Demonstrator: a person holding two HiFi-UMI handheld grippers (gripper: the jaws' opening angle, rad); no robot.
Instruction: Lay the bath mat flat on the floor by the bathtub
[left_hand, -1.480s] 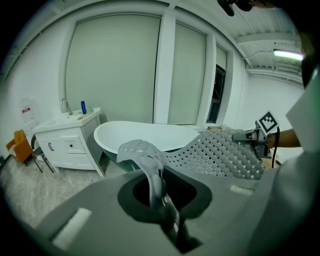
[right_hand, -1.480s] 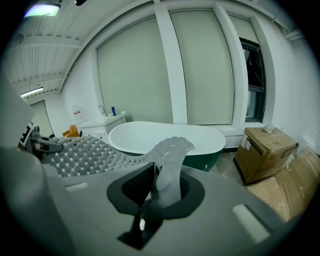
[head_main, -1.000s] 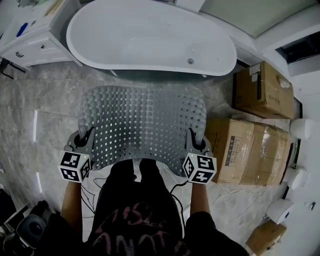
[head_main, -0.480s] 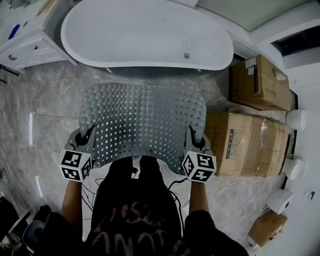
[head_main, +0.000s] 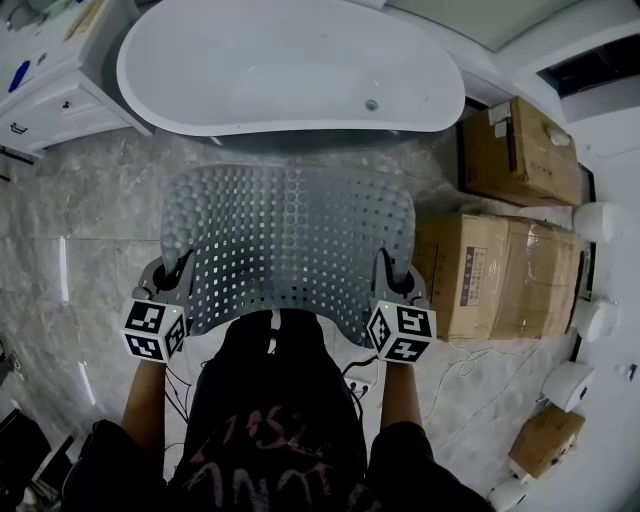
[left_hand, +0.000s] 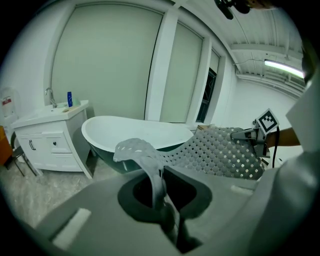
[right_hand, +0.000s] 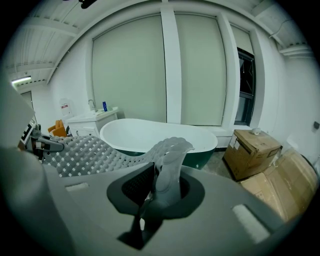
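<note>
Left tool (head_main: 180, 270): clenched on the near-left corner of the bath mat (head_main: 290, 245). Right tool (head_main: 386, 266): clenched on the near-right corner. Both gripper views show the mat's edge pinched between the jaws and curling up above them. The mat hangs stretched between my two tools, above the floor (head_main: 90, 210). Its far edge bows toward the bathtub (head_main: 290, 70); it is not yet laid.

Step in hand, as I judge it: lowering. To do it well, I bring both tools down evenly and let the far edge touch first, just short of the tub. Then I draw the near corners back and down so the sheet settles without a fold, and unclench only once the corners lie on the floor. The mat looks floppy, so uneven lowering would likely crease it.

Around: cardboard boxes (head_main: 500, 275) near on the right could catch the mat's right edge. Vanity cabinet (head_main: 50, 85) far left, well apart. Cables (head_main: 352, 372) by my feet.
</note>
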